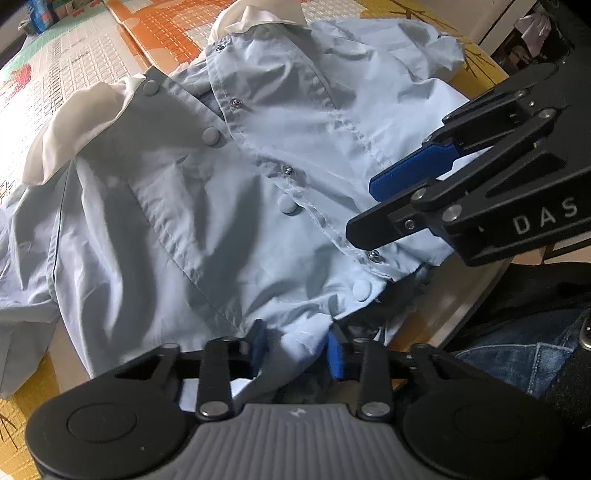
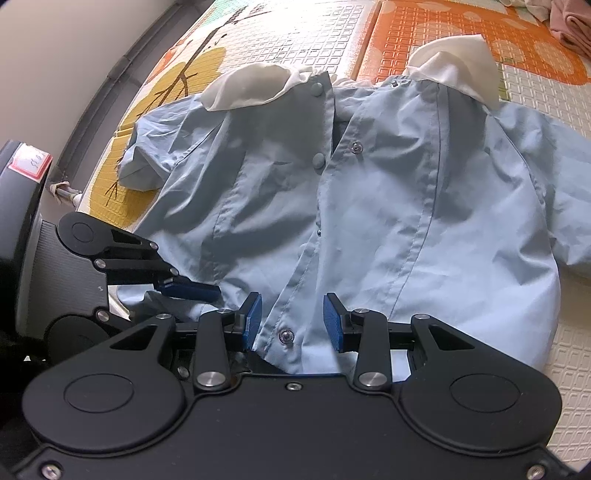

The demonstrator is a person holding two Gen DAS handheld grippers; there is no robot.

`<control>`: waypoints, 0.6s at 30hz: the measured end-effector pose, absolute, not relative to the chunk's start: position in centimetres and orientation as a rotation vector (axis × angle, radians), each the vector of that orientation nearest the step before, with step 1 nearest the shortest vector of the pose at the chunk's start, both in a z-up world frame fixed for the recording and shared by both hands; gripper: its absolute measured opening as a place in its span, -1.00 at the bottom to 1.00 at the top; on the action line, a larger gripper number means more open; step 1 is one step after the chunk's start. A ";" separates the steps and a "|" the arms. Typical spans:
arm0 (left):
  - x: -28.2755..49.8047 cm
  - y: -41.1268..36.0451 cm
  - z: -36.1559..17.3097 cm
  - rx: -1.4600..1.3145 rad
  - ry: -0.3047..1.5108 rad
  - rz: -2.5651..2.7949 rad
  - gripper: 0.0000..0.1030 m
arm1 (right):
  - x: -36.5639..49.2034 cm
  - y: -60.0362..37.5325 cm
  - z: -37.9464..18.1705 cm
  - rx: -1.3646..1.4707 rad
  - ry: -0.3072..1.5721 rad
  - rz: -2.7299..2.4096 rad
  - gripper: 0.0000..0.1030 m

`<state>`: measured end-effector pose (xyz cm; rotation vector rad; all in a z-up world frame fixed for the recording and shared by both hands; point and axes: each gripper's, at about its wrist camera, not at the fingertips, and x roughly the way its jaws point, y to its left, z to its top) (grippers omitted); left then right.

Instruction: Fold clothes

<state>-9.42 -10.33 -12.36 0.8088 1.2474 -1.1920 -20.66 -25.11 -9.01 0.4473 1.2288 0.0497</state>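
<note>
A light blue shirt point(image 2: 369, 206) with a white collar point(image 2: 458, 70) lies front-up and unbuttoned on a patterned foam play mat point(image 2: 436, 33), its two front panels overlapping loosely down the snap placket; both grippers sit at the shirt's bottom hem, collar at the far end. The left gripper point(image 1: 295, 345) has hem fabric bunched between its blue pads point(image 1: 334, 354), though whether the pads actually pinch the cloth cannot be told; the right gripper point(image 2: 291, 319) straddles the hem edge of the placket beside a metal snap point(image 2: 285, 336), its pads standing clear of the cloth on either side, unclenched. A person's denim-clad leg point(image 1: 517, 354) shows just beyond the shirt's hem; folded pink cloth point(image 2: 572, 22) lies on the mat past the collar.
</note>
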 end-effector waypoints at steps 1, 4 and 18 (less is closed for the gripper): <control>-9.3 -10.3 -12.3 0.800 1.249 -1.186 -0.48 | -20.7 -25.1 -9.0 0.447 1.229 0.050 -0.32; -8.8 -10.0 -11.9 0.754 1.268 -1.170 -0.57 | -20.7 -25.2 -9.1 0.446 1.232 0.045 -0.32; -5.6 -6.8 -10.0 0.472 1.313 -1.020 -0.64 | -21.2 -25.9 -10.8 0.413 1.318 -0.014 -0.32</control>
